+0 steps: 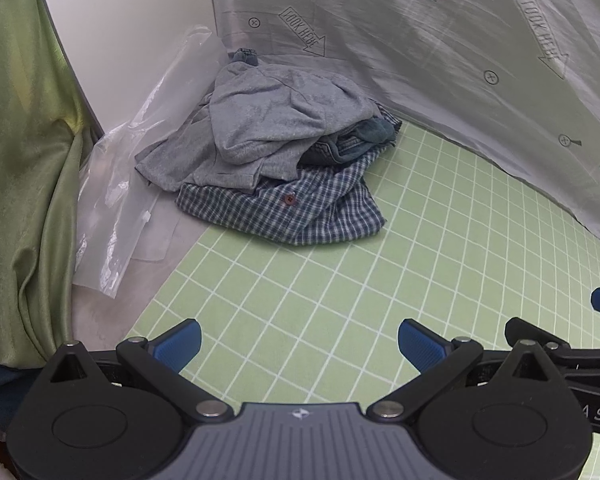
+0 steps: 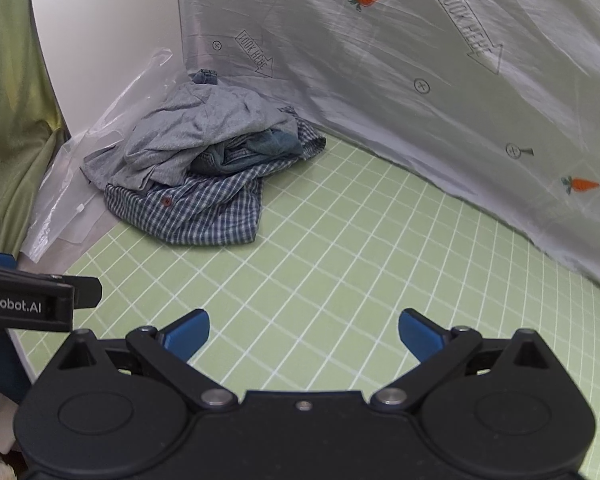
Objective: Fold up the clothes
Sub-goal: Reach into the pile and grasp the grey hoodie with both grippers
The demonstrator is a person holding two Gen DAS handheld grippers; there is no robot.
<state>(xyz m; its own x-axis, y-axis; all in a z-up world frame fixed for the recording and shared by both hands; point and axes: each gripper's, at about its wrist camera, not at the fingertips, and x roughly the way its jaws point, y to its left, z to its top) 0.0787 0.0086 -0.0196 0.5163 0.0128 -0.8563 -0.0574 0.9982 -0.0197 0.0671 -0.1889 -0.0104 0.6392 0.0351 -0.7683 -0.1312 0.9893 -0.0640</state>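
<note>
Left gripper (image 1: 299, 345): jaws apart, nothing between them, held above the green grid mat (image 1: 340, 280). Right gripper (image 2: 303, 334): jaws apart, likewise empty, over the same mat. The two grippers sit side by side; each shows at the edge of the other's view.

The clothes pile (image 1: 276, 160) lies well ahead of both grippers, at the far left corner of the mat. A grey top (image 1: 268, 120) lies uppermost, denim (image 1: 348, 146) shows beneath it, and a blue checked shirt (image 1: 300, 212) lies at the bottom, nearest the grippers.

A clear plastic bag (image 1: 112, 208) lies just left of the pile. A printed grey sheet (image 1: 440, 60) hangs behind. A green curtain (image 1: 20, 160) hangs at far left.
</note>
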